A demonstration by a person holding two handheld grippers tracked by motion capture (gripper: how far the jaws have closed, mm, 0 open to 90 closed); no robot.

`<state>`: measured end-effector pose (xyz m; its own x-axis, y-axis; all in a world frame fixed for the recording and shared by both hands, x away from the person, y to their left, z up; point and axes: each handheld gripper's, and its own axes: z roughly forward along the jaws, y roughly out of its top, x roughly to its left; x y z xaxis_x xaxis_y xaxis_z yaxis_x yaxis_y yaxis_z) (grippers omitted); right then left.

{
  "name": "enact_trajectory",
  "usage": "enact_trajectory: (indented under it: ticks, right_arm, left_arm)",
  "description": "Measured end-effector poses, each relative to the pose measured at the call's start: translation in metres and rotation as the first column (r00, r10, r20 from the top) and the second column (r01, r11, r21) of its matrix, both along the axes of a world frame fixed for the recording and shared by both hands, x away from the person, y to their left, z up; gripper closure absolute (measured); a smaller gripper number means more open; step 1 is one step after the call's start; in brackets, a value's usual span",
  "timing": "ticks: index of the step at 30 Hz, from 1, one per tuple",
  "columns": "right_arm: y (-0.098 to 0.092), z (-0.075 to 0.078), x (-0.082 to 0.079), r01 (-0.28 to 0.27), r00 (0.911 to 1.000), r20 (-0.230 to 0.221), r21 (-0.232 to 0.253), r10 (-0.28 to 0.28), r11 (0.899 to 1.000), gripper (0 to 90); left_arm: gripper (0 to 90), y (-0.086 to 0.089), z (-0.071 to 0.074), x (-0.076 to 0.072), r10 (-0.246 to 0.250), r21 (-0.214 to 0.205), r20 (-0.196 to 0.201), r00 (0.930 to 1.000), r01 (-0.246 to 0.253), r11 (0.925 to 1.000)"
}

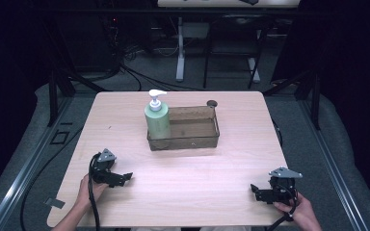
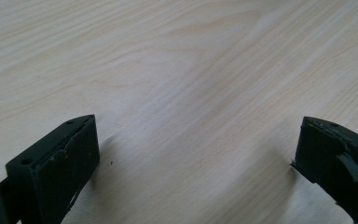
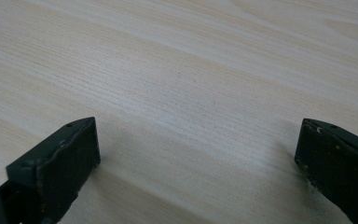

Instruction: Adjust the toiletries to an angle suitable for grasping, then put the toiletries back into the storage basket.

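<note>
Wooden table point(image 1: 183, 187) carries a soap bottle point(image 1: 157, 120) standing upright in the left end of a clear tray point(image 1: 207, 140). Left gripper point(image 1: 127, 177) and right gripper point(image 1: 253, 189) rest near the front edge, jaws spread, holding nothing; judged not yet begun.

Table point(image 1: 183, 192): tray point(image 1: 192, 140) at centre-back, pump bottle point(image 1: 157, 120) standing in its left end. Small round thing point(image 1: 212, 103) just behind the tray's right back corner. 2 grippers near the front edge: left gripper point(image 1: 125, 178) front-left, right gripper point(image 1: 255, 191) front-right, well apart.
</note>
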<state>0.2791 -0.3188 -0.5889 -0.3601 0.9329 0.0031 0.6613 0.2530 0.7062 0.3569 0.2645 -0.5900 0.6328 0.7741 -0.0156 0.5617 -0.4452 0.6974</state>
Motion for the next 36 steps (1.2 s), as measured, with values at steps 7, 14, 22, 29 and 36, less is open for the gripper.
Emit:
enact_trajectory:
  ticks: [7, 14, 22, 29, 36]
  right_arm:
    - [0.001, 0.0, -0.001, 0.013, 0.9999, 0.003, 0.004, -0.013, 1.0, 0.0]
    - [0.001, 0.0, -0.001, 0.013, 0.9999, 0.003, 0.004, -0.013, 1.0, 0.0]
    - [0.001, 0.0, -0.001, 0.013, 0.9999, 0.003, 0.004, -0.013, 1.0, 0.0]
    - [0.001, 0.0, -0.001, 0.011, 0.9999, 0.001, 0.002, -0.011, 1.0, 0.0]
    - [0.001, 0.0, -0.001, 0.013, 0.9999, 0.002, 0.003, -0.013, 1.0, 0.0]
  left_arm:
    - [0.0, 0.005, -0.002, 0.0, -0.026, -0.003, 0.023, 0.9994, 0.027, 0.9996]
    - [0.0, 0.005, -0.002, 0.0, -0.025, -0.004, 0.024, 0.9994, 0.025, 0.9997]
    - [0.0, 0.004, -0.002, -0.002, -0.03, -0.004, 0.024, 0.9993, 0.03, 0.9995]
    - [0.0, 0.004, 0.001, -0.002, -0.036, 0.011, 0.024, 0.9991, 0.036, 0.9993]
    - [0.0, 0.005, 0.011, -0.005, -0.023, -0.028, 0.054, 0.9983, 0.025, 0.9993]
